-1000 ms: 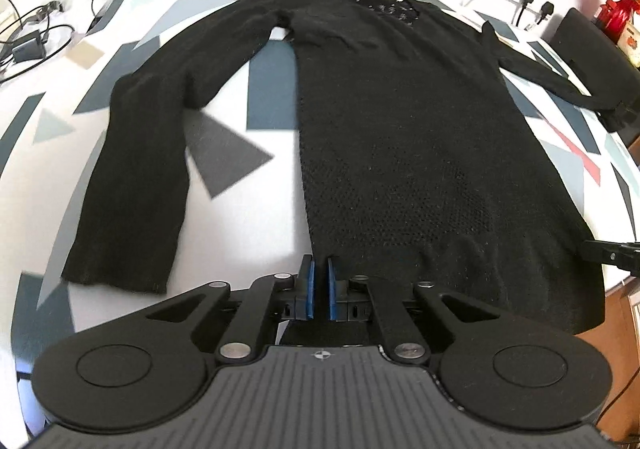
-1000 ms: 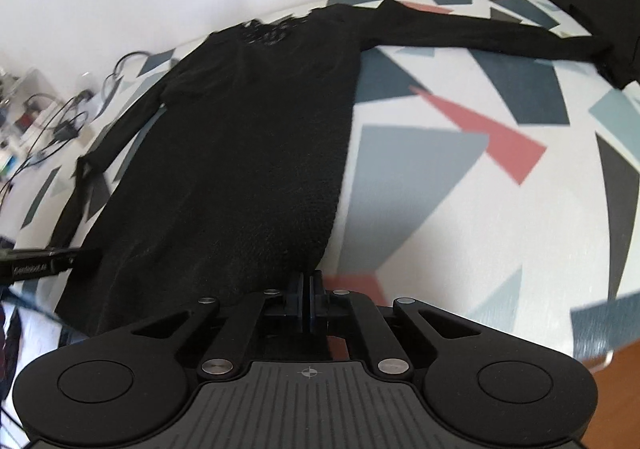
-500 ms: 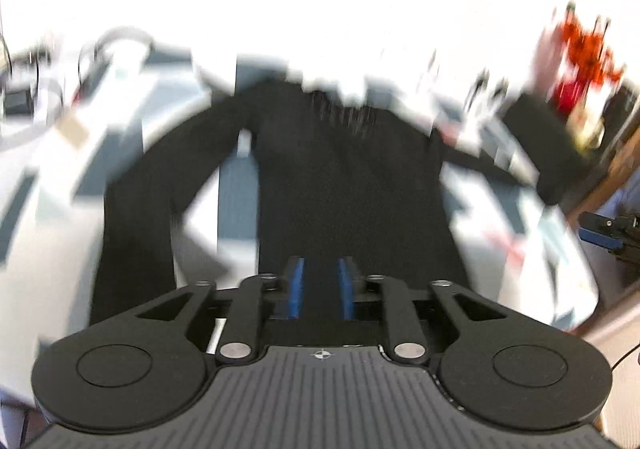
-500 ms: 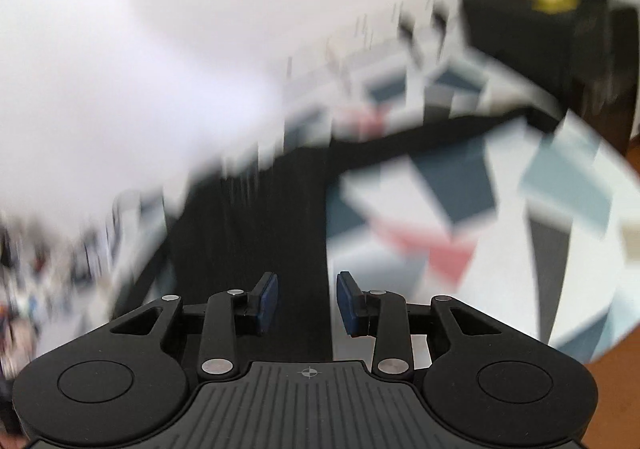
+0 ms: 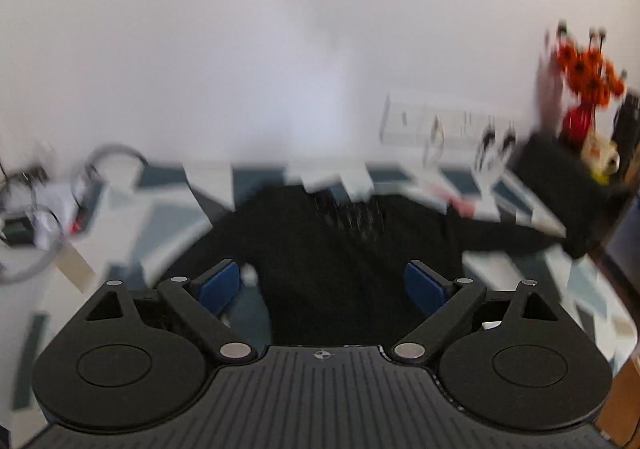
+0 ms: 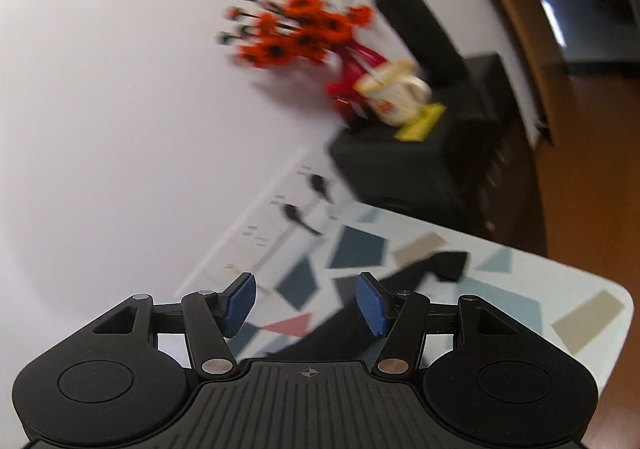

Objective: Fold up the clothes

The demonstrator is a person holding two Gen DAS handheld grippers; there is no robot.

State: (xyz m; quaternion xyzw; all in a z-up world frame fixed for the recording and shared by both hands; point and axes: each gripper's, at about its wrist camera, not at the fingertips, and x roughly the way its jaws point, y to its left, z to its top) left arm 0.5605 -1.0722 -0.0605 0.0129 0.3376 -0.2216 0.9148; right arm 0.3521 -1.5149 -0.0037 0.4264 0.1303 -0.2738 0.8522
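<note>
My left gripper (image 5: 330, 283) has its blue pads spread wide and opening yet, with nothing pinched between them; the black knitted long-sleeved garment (image 5: 344, 261) lies on the table beneath and beyond them, not in my grasp. My right gripper (image 6: 306, 307) is partway apart and widening too, and its pads (image 6: 372, 309) are bare, the cloth seen between them lying on the table below, clear of both.

The garment rests flat on the white table with grey, blue and red angular patches (image 5: 172, 201). In the left view, blurred as it is, its body runs away from me toward the neckline, and one black sleeve (image 5: 516, 235) stretches out to the right toward a dark box at the table's end. In the right view the same sleeve's cuff (image 6: 448, 265) lies spread near the table's corner, below the red vase of orange flowers (image 6: 304, 37) standing on the dark box.

As I judge it, the folding is hardly begun: the sleeve is fully extended and I see no doubled layer anywhere, though the near hem is hidden behind my own body. Left to do, by my reckoning, are both sleeves brought in over the body, then the body folded upon itself
</note>
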